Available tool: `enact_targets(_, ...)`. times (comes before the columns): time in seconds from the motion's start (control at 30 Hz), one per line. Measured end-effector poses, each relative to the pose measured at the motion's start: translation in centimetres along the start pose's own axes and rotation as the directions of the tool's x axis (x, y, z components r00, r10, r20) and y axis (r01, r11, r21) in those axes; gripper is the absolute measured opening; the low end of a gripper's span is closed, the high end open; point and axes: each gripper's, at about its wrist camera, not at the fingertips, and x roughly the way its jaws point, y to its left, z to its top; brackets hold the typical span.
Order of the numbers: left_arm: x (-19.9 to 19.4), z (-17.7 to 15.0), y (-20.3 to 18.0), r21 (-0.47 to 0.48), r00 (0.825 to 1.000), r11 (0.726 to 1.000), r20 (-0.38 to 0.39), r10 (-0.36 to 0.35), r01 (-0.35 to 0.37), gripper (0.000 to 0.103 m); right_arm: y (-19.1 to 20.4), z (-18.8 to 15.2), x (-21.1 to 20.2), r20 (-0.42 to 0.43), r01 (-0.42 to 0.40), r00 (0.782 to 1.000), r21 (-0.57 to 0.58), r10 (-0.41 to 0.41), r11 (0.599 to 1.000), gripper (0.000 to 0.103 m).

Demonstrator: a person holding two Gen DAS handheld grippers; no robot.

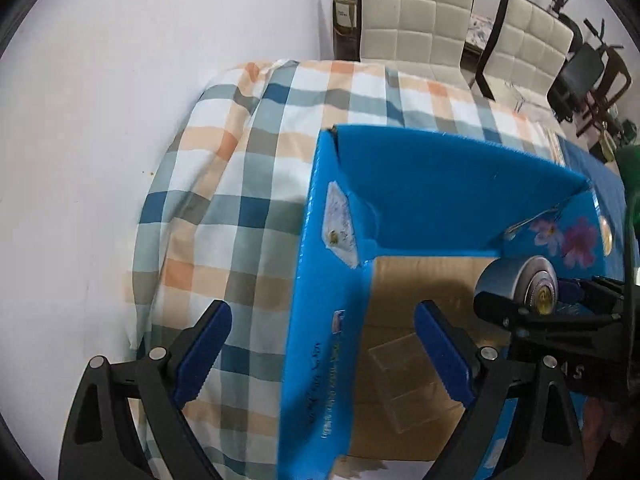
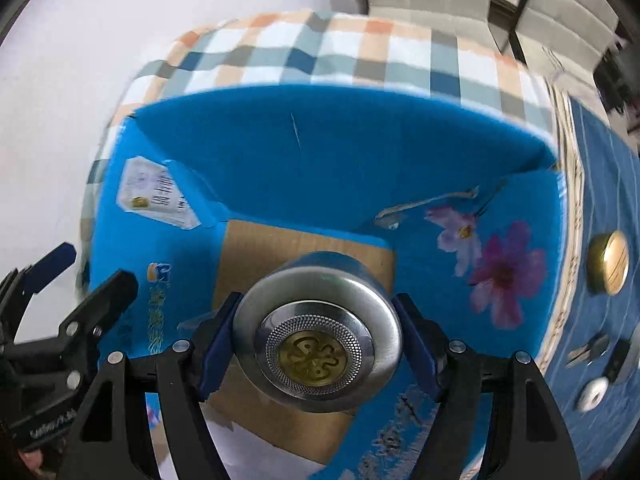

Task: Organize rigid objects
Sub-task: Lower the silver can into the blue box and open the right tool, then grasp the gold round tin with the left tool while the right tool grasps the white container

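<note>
A silver round tin (image 2: pixel 316 340) with a gold emblem on its lid hangs over the brown floor of an open blue cardboard box (image 2: pixel 320 152). My right gripper (image 2: pixel 316 340) is shut on the tin, its blue pads (image 2: pixel 218 332) pressing both sides. In the left wrist view the tin (image 1: pixel 516 280) shows at the right, inside the box (image 1: pixel 328 280). My left gripper (image 1: pixel 322 336) stands wide open above the box's left wall, holding nothing. It appears at the left edge of the right wrist view as well (image 2: pixel 88 276).
The box sits on a checked tablecloth (image 1: pixel 240 160). To its right, on a blue cloth (image 2: pixel 600 184), lie a gold round lid (image 2: pixel 608 262), a key (image 2: pixel 588 350) and a white round piece (image 2: pixel 592 394). White padded chairs (image 1: pixel 416 12) stand behind the table.
</note>
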Motion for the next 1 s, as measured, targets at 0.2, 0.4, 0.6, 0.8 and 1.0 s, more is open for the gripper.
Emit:
enact_targets(0.2, 1.3, -0.4, 0.5, -0.026, 1.0, 1.0, -0.016, -0.004, 0.004, 0.094, 1.0, 0.2, 1.2, 0.039, 0.055, 0.998, 0.053, -0.057, 0.997, 0.076)
enact_targets(0.4, 0.8, -0.7, 0.7, -0.05, 1.0, 0.998, -0.01, -0.027, 0.027, 0.094, 1.6, 0.8, 1.3, 0.026, 0.085, 0.996, 0.066, -0.087, 0.994, 0.076)
enact_targets(0.6, -1.2, -0.7, 0.8, -0.054, 1.0, 0.998, 0.0, -0.019, 0.019, 0.094, 2.0, 0.2, -0.7, 0.046, 0.072, 0.996, 0.043, -0.074, 0.996, 0.079)
enact_targets(0.8, -4.1, -1.5, -0.6, -0.024, 1.0, 1.0, 0.024, 0.0, 0.0, 0.094, 1.1, -2.8, -3.7, 0.059, 0.046, 0.997, 0.036, -0.048, 0.998, 0.085)
enact_targets(1.0, -7.9, -3.1, -3.2, 0.012, 0.998, 1.0, 0.068, 0.013, -0.014, 0.094, -0.9, -6.1, -7.1, 0.118, 0.051, 0.992, 0.028, -0.054, 0.998, 0.098)
